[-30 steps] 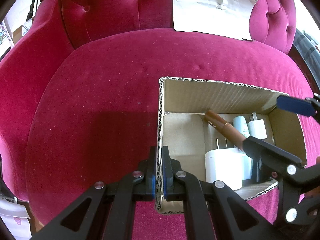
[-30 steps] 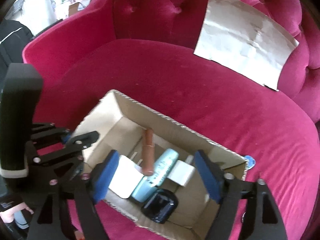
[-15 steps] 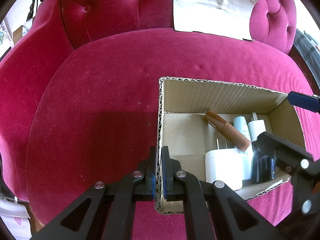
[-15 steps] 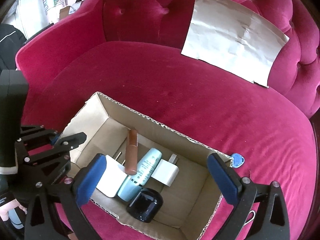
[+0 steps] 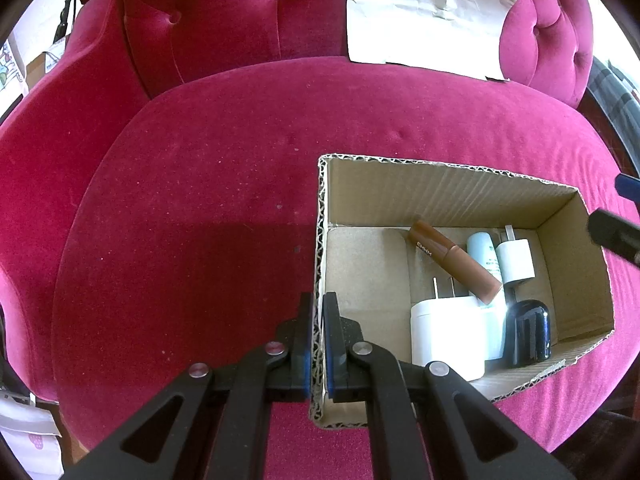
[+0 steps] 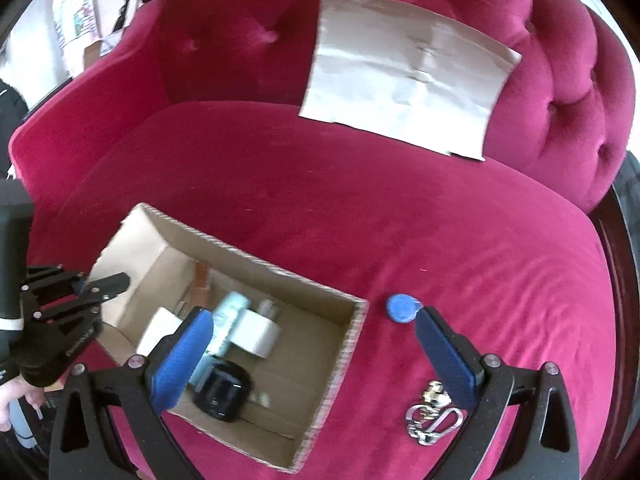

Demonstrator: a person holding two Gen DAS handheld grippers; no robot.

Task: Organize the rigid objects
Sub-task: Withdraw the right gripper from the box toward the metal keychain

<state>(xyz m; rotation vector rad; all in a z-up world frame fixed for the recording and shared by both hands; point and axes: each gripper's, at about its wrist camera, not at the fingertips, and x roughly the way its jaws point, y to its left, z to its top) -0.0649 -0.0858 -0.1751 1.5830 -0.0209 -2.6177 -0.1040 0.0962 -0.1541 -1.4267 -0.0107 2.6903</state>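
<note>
An open cardboard box [image 5: 440, 196] sits on the red velvet seat. Inside lie a brown tube [image 5: 454, 266], a pale blue bottle [image 5: 484, 250], a small white charger [image 5: 516, 260], a larger white plug [image 5: 448, 332] and a dark rounded case [image 5: 528, 330]. My left gripper [image 5: 318, 336] is shut on the box's left wall near its front corner. My right gripper [image 6: 312, 318] stands wide open above the box's right wall [image 6: 344, 344], nothing between its pads. A blue key fob [image 6: 402, 308] lies on the seat just by its right fingertip, and a metal key ring [image 6: 432, 420] lies under that finger.
A beige paper sheet [image 6: 404, 84] leans against the tufted chair back. The seat cushion [image 5: 200, 200] stretches left of the box and its far part [image 6: 440, 216] lies behind the box. A person's hand [image 6: 16, 396] holds the left gripper's handle.
My right gripper has opened wider and swung right, from over the box's contents to its right wall. The key fob and key ring came into view. The left gripper has kept still.
</note>
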